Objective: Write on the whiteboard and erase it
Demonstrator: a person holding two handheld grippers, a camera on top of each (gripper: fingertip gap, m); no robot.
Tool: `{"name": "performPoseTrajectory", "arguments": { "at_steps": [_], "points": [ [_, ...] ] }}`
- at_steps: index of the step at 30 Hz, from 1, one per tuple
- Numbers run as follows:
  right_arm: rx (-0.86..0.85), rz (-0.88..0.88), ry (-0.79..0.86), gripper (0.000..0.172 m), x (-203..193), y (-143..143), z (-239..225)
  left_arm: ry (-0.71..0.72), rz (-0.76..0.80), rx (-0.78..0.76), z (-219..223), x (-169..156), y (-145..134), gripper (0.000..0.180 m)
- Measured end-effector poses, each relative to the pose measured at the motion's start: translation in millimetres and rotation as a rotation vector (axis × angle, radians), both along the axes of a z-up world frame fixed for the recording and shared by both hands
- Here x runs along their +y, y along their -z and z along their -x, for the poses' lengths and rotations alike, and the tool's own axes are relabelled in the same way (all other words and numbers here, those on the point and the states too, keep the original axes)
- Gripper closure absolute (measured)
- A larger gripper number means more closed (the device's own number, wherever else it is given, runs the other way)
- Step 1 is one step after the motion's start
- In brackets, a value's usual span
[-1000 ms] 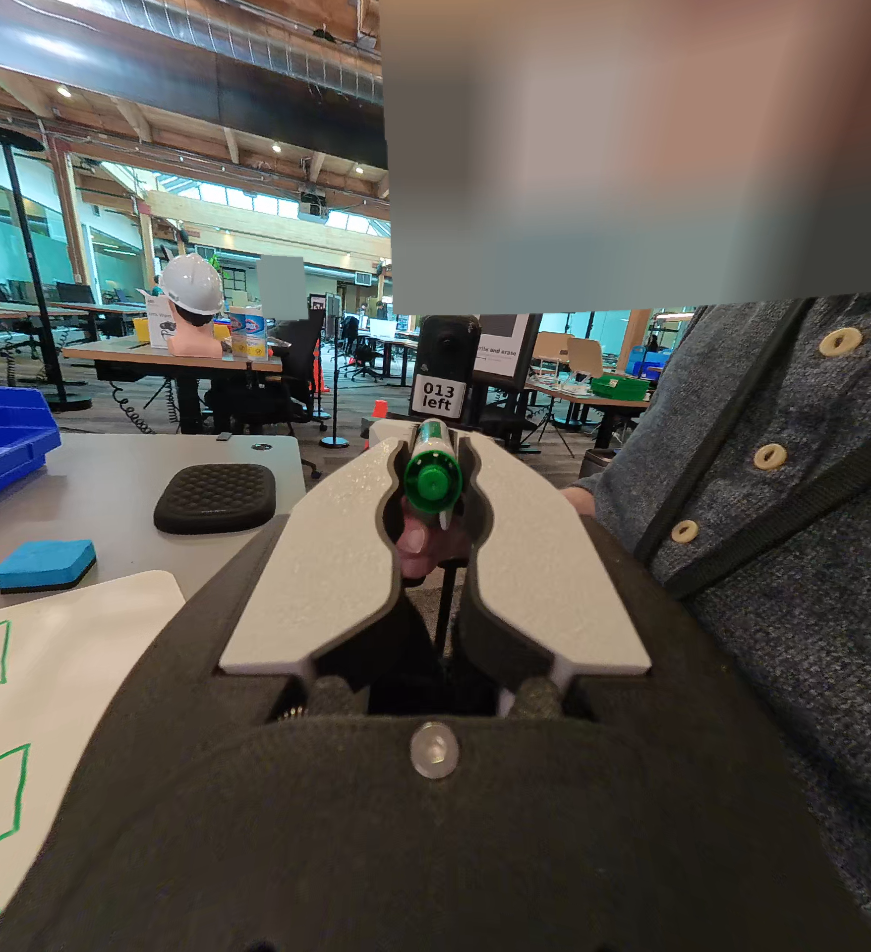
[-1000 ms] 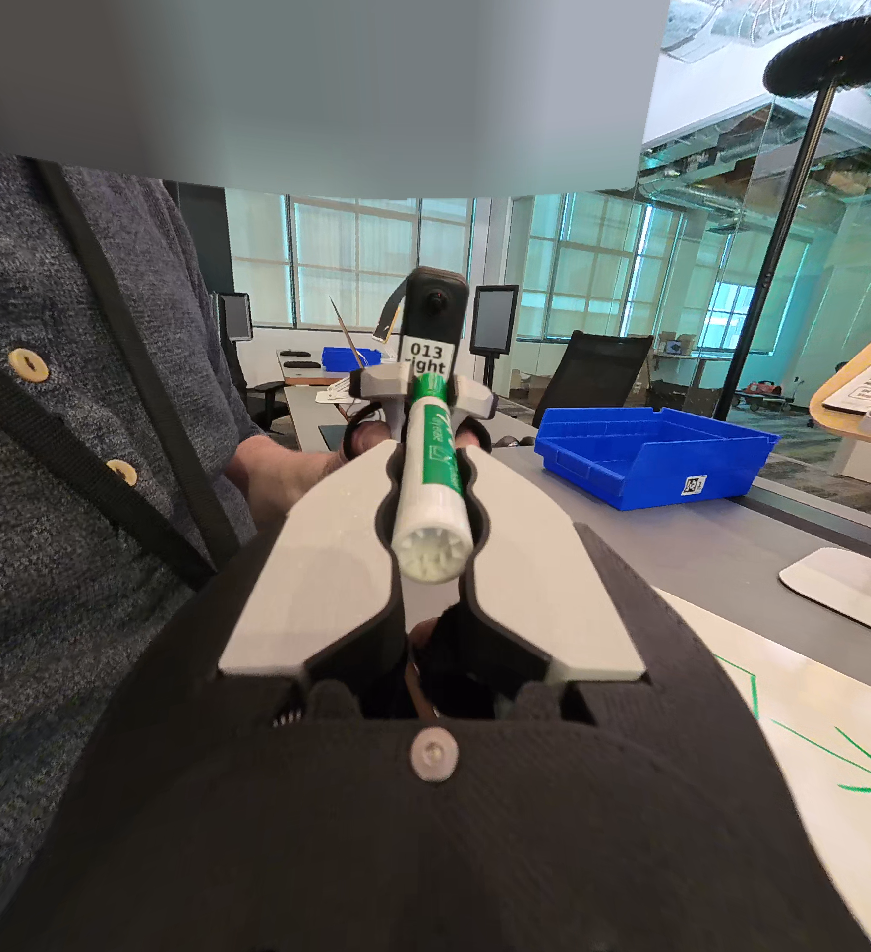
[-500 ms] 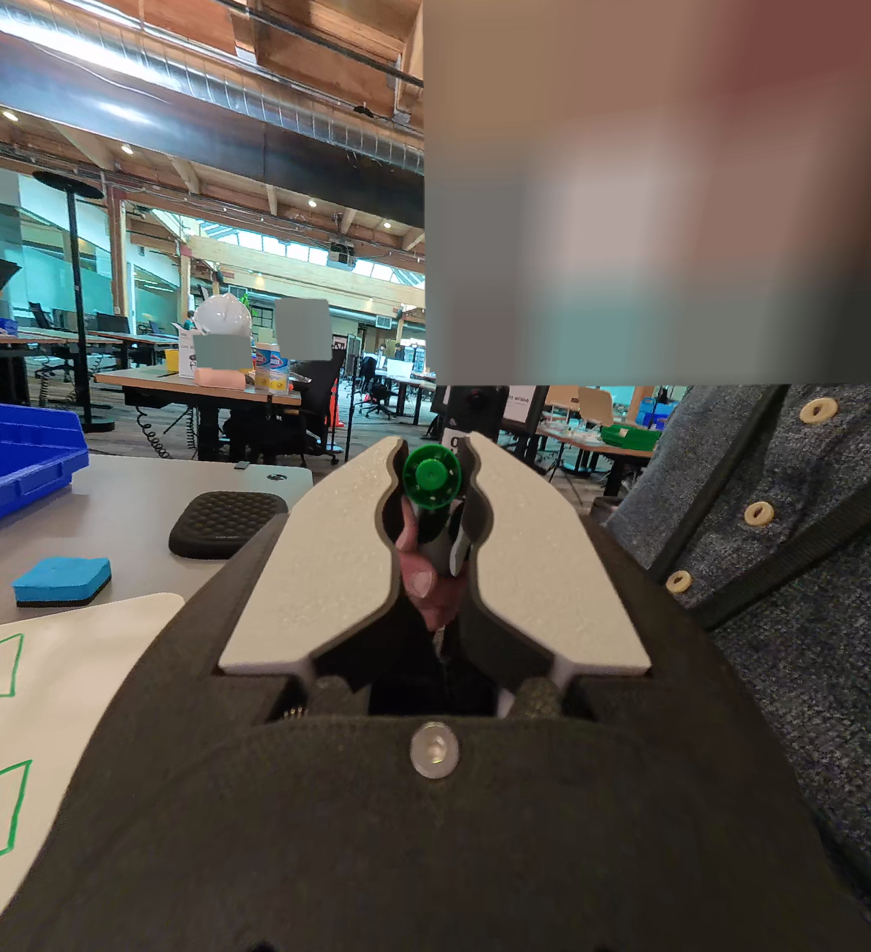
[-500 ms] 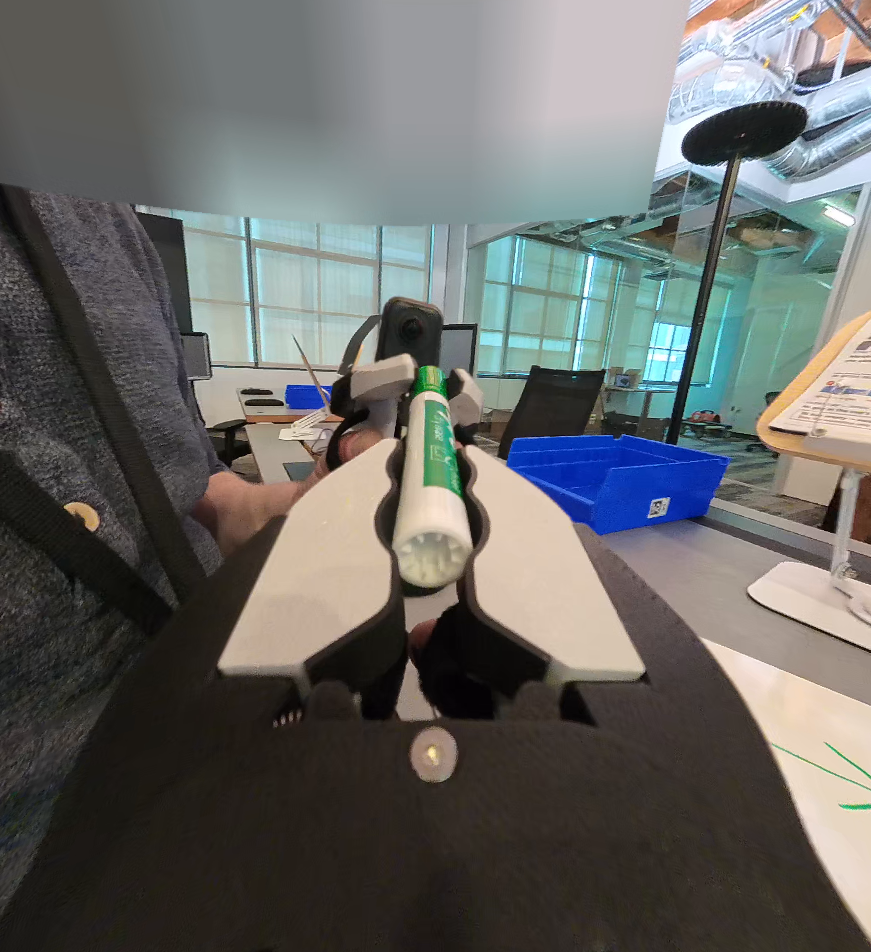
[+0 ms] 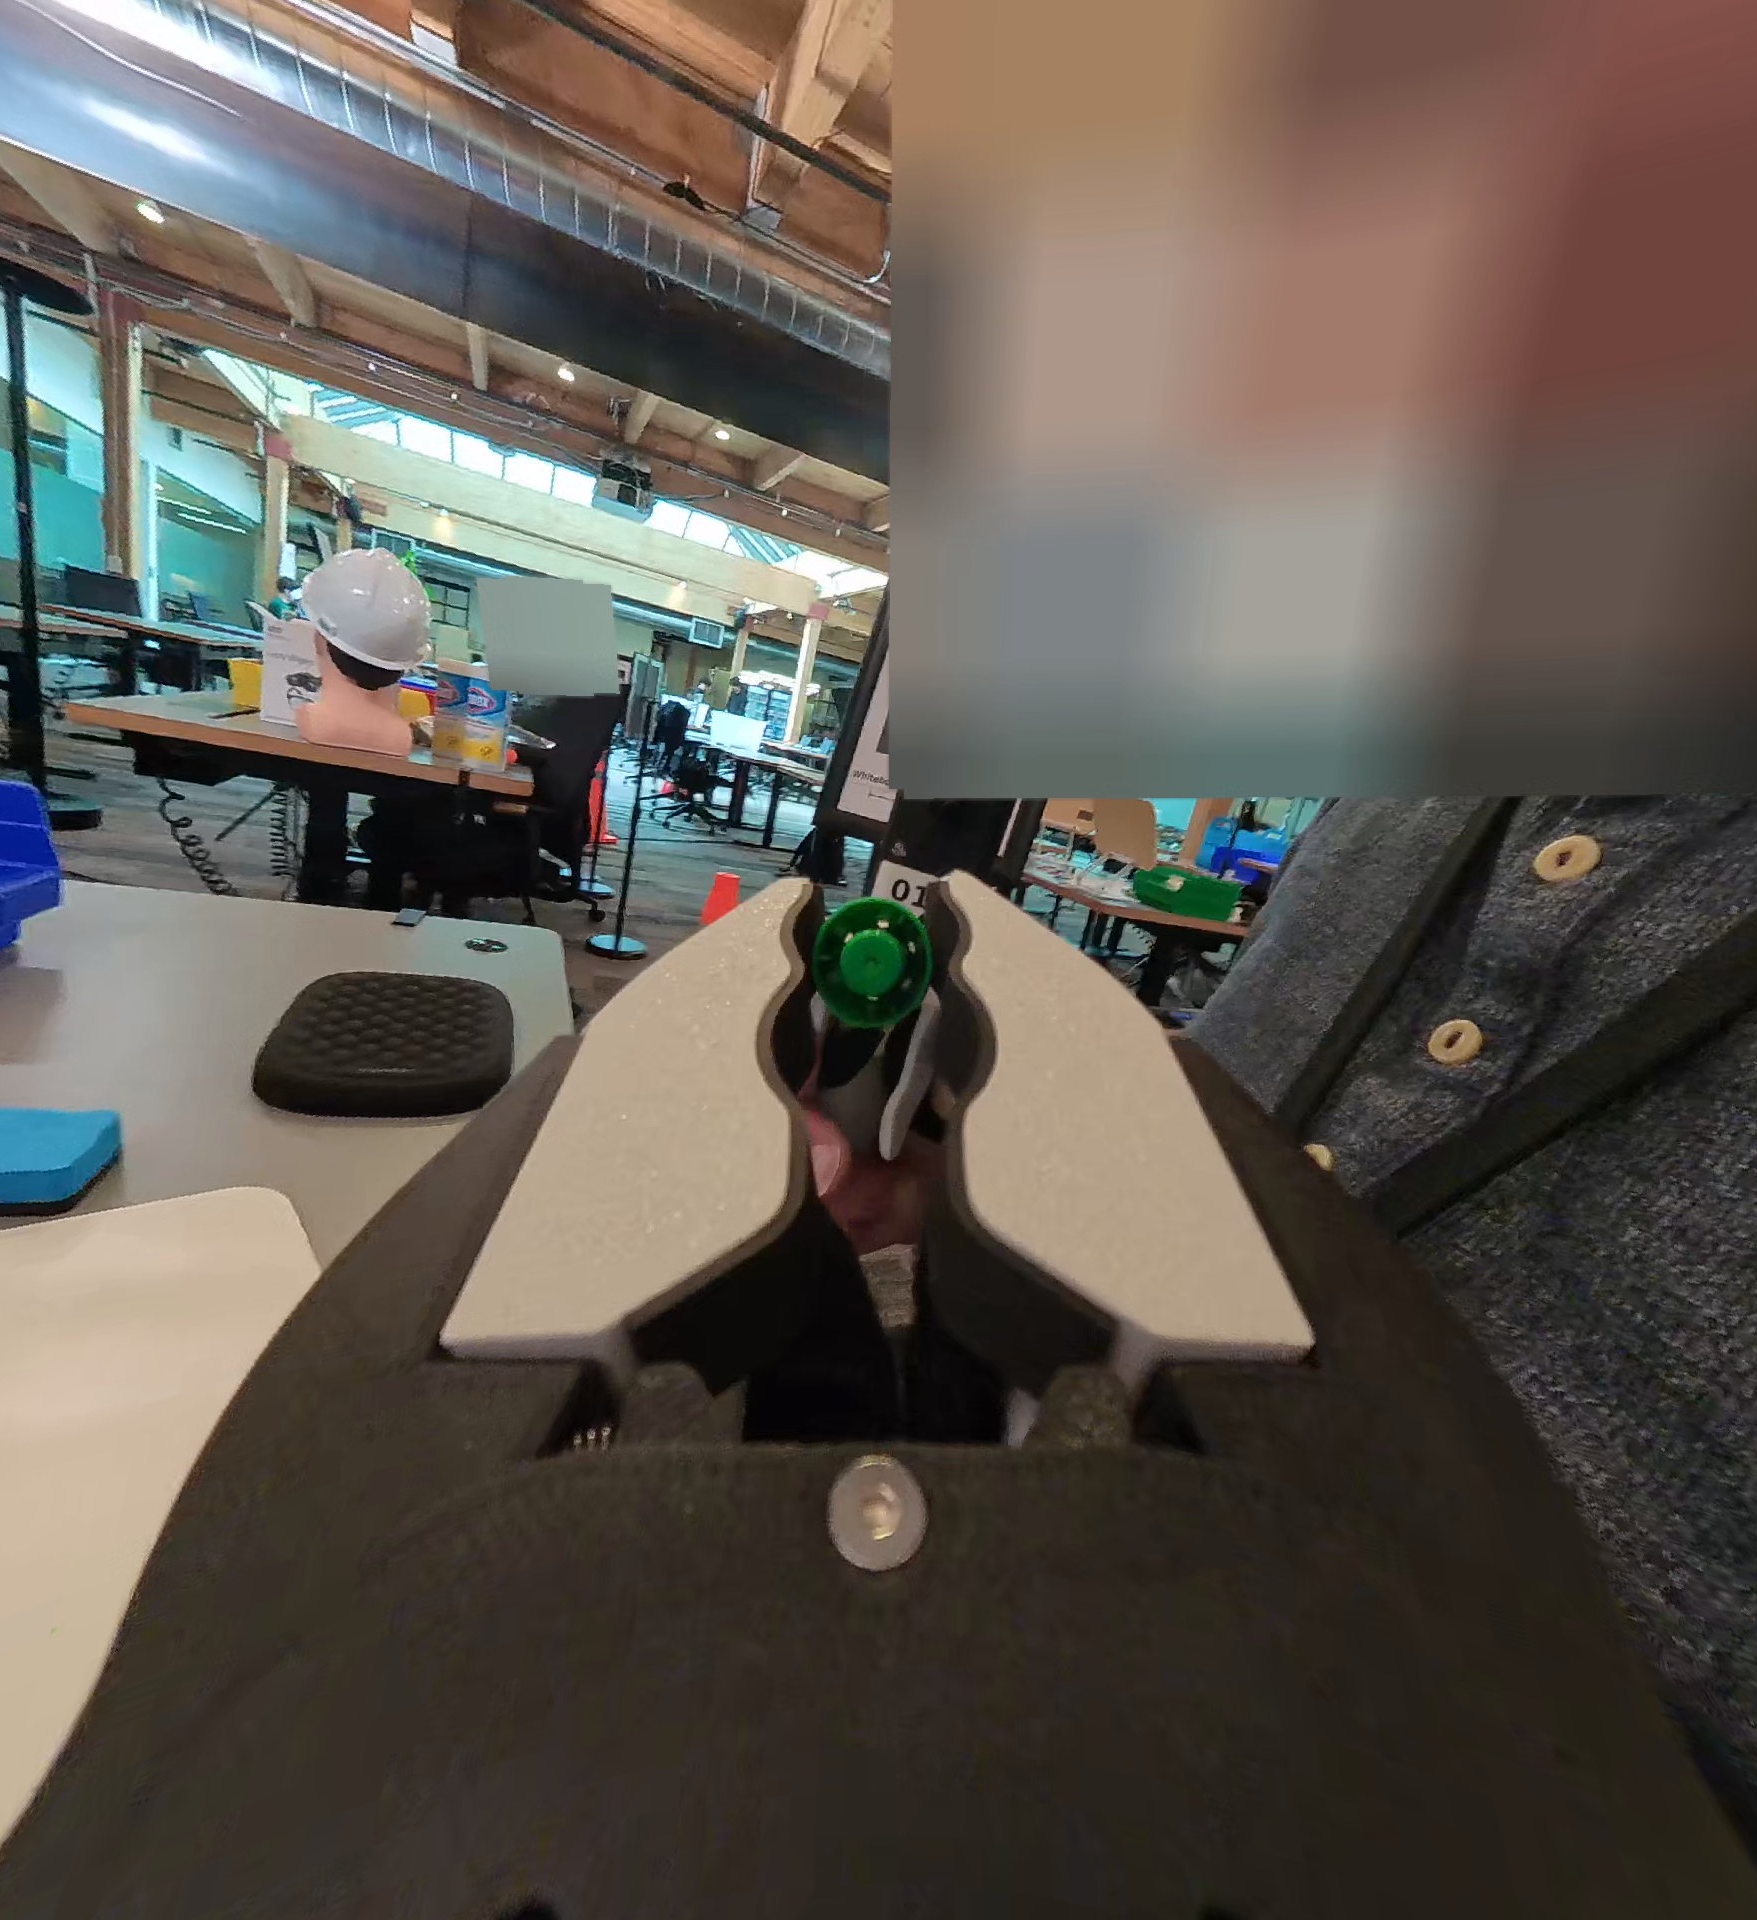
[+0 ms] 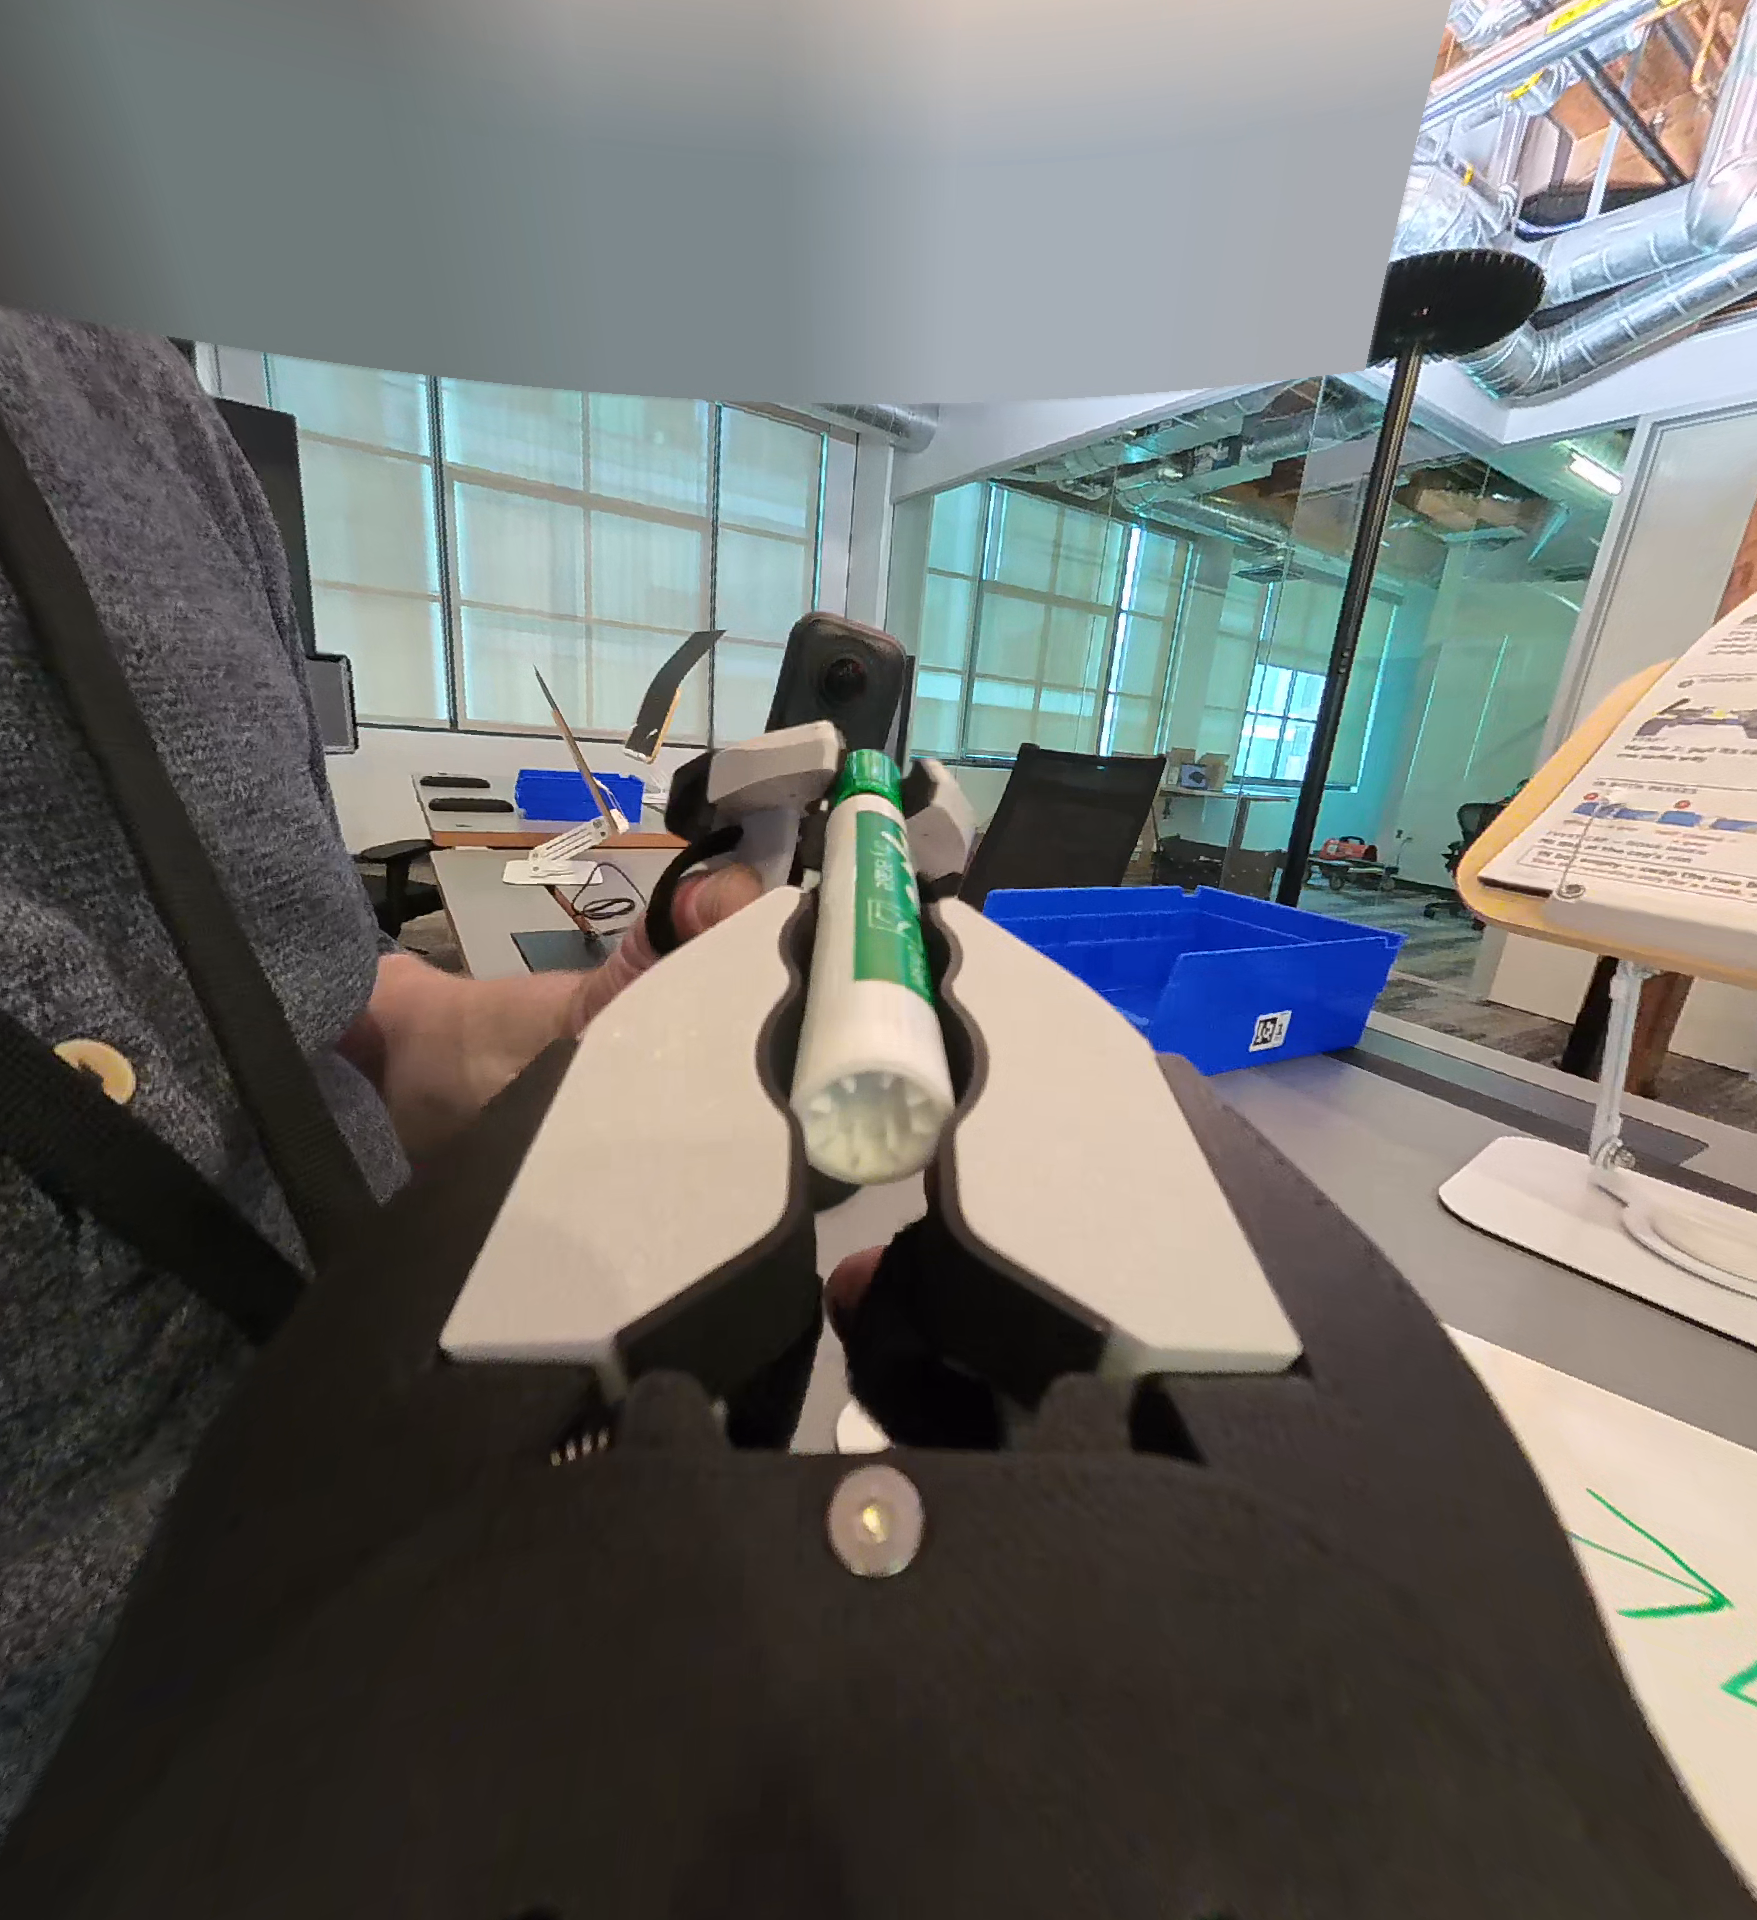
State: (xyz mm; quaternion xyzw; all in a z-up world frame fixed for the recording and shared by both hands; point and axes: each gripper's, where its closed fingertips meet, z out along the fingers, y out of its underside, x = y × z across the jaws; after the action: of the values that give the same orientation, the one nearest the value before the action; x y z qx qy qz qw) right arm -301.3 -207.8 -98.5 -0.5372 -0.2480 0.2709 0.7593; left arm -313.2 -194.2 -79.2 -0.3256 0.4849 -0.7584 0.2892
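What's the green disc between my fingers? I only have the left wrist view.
Observer: It is the cap end of a marker. The marker's white barrel runs away from your left gripper.
Operator: Anything holding the other end?
Observer: Yes. The right gripper is closed on the barrel, with both fingers against it.
Operator: Cap on or off?
Observer: In the right wrist view the cap sits against the barrel, with no gap showing.
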Motion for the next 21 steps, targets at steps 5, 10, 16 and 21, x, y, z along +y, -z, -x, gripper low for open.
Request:
{"name": "performPoseTrajectory", "arguments": {
  "at_steps": [5,10,16,21],
  "points": [
    [0.007,-0.008,-0.011,0.151,-1,-2,2,0.025,0.031,-0.013,2,-3,-2,0.16],
    [-0.012,-0.007,0.009,0.151,1,-1,3,0.004,0.019,0.007,0,-2,0,0.16],
    [-0.036,0.033,0.019,0.151,6,3,1,-0.013,-0.017,0.039,-3,5,8,0.16],
    [-0.183,0.085,0.108,0.144,14,8,-13,-0.048,-0.092,0.087,-7,10,12,0.161]
  ]
}}
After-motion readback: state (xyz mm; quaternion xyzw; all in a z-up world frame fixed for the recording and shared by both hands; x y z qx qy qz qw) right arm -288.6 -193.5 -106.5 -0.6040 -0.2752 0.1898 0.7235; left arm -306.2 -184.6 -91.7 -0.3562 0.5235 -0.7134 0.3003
